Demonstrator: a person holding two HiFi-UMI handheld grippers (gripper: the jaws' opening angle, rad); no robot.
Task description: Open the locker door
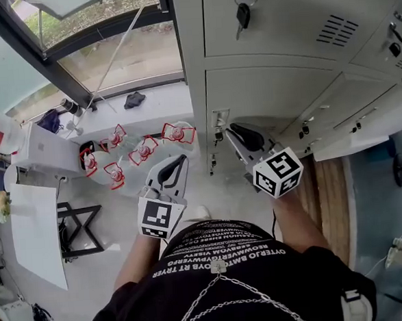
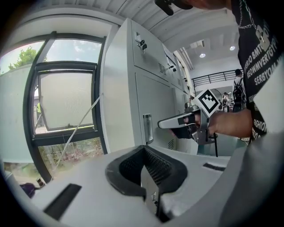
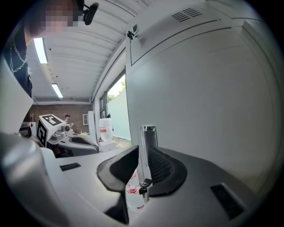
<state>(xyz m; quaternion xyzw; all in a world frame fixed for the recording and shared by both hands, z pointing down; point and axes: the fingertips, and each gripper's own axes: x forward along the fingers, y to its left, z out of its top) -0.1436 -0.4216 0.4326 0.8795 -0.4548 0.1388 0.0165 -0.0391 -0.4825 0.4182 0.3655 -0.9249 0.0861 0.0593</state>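
Note:
The grey locker door (image 1: 272, 96) has a chrome upright handle (image 1: 219, 119) at its left edge. My right gripper (image 1: 232, 131) points at that handle with its tips just before it. In the right gripper view the handle (image 3: 147, 137) stands in the narrow gap of the right gripper (image 3: 142, 151), and the pads do not visibly press on it. The left gripper view shows the right gripper (image 2: 162, 124) beside the handle (image 2: 147, 128). My left gripper (image 1: 180, 160) hangs lower and to the left, shut and holding nothing (image 2: 144, 153). A key (image 1: 243, 13) hangs from the locker above.
Several water bottles with red labels (image 1: 142, 150) lie on the floor left of the lockers, below a window (image 1: 111, 53). A white box (image 1: 42, 154) and a black stand (image 1: 78, 227) are at the far left. Other locker doors (image 1: 364, 131) stand ajar on the right.

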